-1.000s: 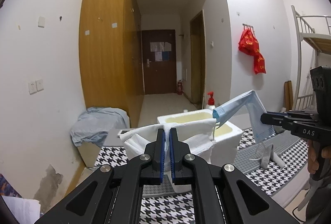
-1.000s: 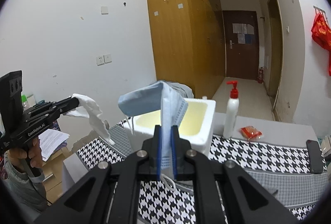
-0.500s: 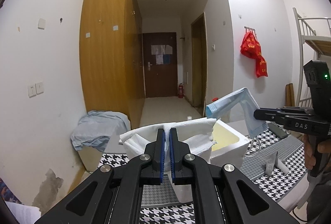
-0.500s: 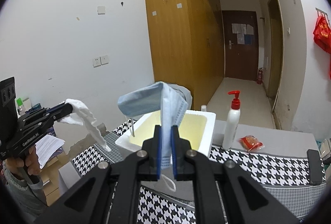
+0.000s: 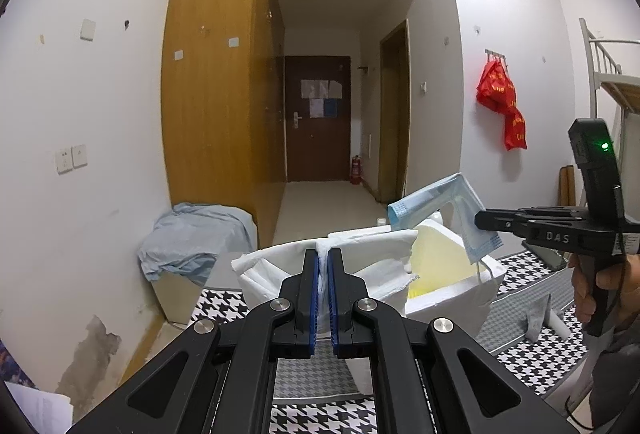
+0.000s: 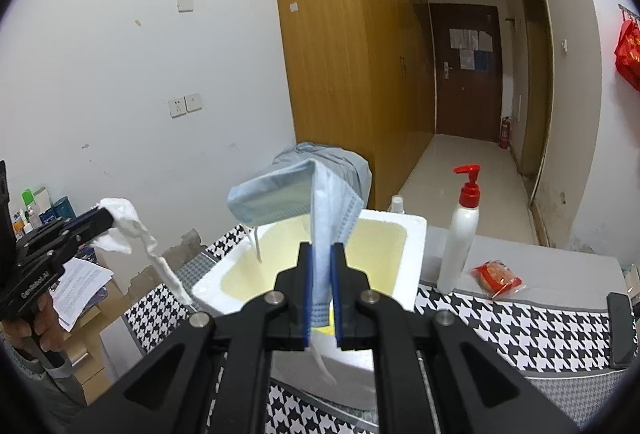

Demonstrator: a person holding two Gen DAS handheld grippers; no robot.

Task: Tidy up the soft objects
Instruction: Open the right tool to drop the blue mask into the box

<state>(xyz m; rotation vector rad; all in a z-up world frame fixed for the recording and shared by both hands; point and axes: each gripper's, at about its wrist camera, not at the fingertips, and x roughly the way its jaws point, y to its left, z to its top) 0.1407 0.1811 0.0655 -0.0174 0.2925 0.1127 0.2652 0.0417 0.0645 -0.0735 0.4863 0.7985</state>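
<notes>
1. My left gripper [image 5: 323, 258] pinches a white cloth [image 5: 360, 254], my right gripper [image 6: 320, 254] a blue mask [image 6: 312, 201], both held over the foam box [image 6: 414, 230].
2. Dangling mask straps could snag the box rim and land outside.
3. Only the right view shows the pump bottle [image 6: 460, 234].

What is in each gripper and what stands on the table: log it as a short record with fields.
left gripper: shut on the white cloth
right gripper: shut on the blue face mask, ear loops dangling
foam box: open, yellowish inside, on the houndstooth cloth
held items: both in the air at the box, not yet inside
pump bottle: upright, right of the box
red packet: beside the bottle
</notes>
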